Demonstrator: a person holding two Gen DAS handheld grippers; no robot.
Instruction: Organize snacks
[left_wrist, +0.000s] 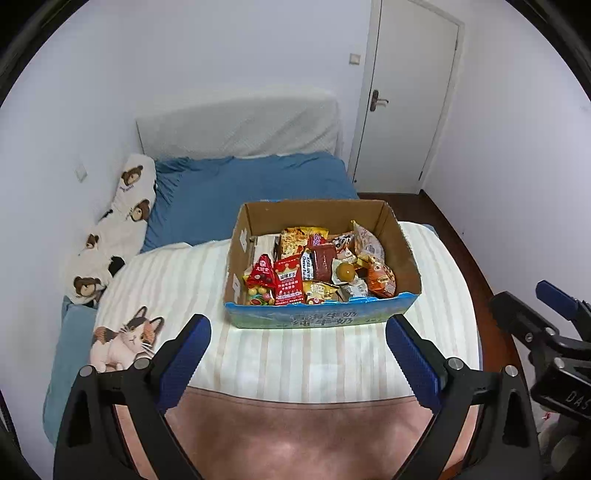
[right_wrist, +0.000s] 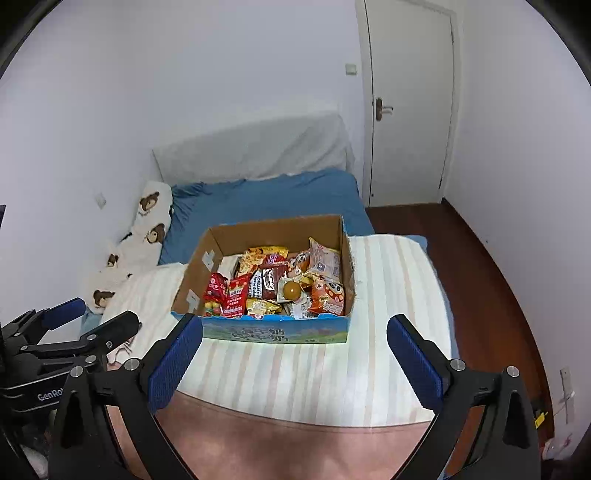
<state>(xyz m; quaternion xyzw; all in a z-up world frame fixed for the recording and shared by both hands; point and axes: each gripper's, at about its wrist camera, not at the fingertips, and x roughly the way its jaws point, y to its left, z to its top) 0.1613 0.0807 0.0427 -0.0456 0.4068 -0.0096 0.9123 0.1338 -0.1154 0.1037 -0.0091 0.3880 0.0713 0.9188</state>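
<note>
Your left gripper (left_wrist: 297, 332) is spread wide with nothing between its blue pads (left_wrist: 184, 354), hovering over the striped blanket (left_wrist: 303, 362) just short of the cardboard box (left_wrist: 321, 317). From this left wrist view, the box sits on the blanket near the middle of the bed, and it is crowded with snacks: a red triangular candy bag (left_wrist: 260, 280) at the near left corner, a red packet with a crown (left_wrist: 288, 280) just beside it, an orange round sweet (left_wrist: 347, 272) toward the right, and an orange bag (left_wrist: 380, 278) against the right wall. A cat cushion (left_wrist: 125, 338) lies to the left of the box, well apart from it. At the right edge you can see your right gripper (left_wrist: 546, 314). Turning to the right wrist view, your right gripper (right_wrist: 295, 339) is likewise released and empty, its pads (right_wrist: 413, 362) flanking the box's near blue-printed wall (right_wrist: 280, 332). The left gripper (right_wrist: 85, 321) shows at the left edge, apparently parted, though it is seen obliquely. A closed white door (right_wrist: 406, 110) stands behind the bed.
</note>
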